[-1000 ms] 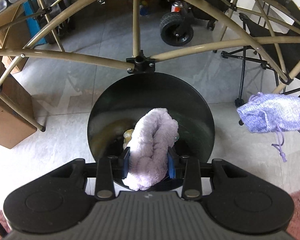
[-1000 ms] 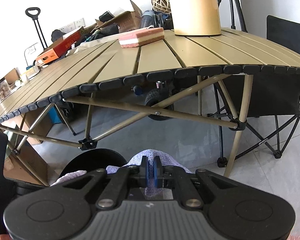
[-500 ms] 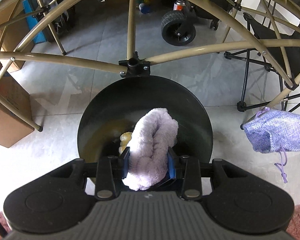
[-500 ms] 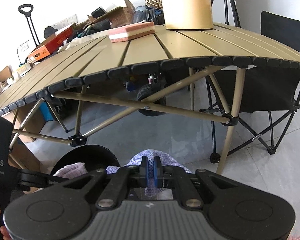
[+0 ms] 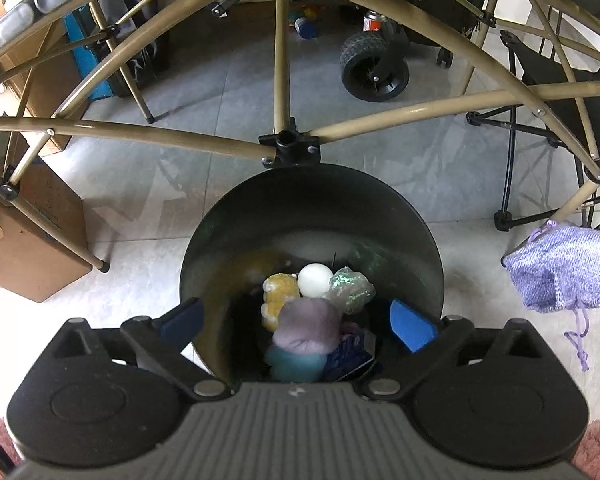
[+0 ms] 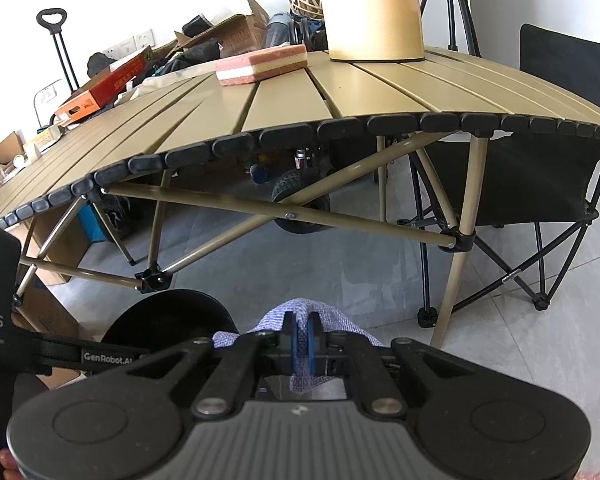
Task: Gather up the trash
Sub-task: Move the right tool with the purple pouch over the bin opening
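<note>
My left tool (image 5: 296, 322) hangs over the black bin (image 5: 236, 216), jaws just sprung wide, blue pads apart, nothing between them. Down in the bin sits the fuzzy lilac cloth (image 5: 306, 326), bunched into a soft lump, with a white ball (image 5: 315, 279) at its 12 o'clock, a yellow plush (image 5: 278, 294) at 10 and a shiny crinkled wrapper (image 5: 350, 290) at 2. My right tool (image 6: 300, 330) is clamped tight on a knitted lavender pouch (image 5: 564, 270), drawstring dangling, held in the air at 3 o'clock of the bin. Beyond it stands the tan slatted desk (image 6: 292, 108) with a pink sponge (image 6: 260, 65) on top.
</note>
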Demonstrator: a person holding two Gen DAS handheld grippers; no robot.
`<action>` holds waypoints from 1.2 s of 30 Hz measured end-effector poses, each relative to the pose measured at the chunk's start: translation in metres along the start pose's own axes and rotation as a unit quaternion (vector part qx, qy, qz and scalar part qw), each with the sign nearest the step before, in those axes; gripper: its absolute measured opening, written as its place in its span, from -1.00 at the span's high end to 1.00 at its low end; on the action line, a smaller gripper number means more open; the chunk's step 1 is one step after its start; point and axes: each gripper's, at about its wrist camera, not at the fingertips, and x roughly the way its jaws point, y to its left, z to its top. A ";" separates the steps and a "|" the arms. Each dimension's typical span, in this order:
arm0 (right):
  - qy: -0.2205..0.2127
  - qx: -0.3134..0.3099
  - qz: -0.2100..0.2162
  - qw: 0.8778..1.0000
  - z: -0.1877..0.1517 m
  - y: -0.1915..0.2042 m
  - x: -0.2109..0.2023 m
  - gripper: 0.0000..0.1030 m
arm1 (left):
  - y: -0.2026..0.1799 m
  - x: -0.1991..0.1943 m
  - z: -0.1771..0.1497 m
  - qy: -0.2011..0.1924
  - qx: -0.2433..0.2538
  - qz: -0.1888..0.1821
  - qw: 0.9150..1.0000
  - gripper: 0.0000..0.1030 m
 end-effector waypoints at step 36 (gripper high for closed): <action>0.032 -0.065 0.040 0.997 0.001 0.077 0.029 0.91 | 0.079 -0.018 -0.017 -0.007 -0.061 0.015 0.998 -0.98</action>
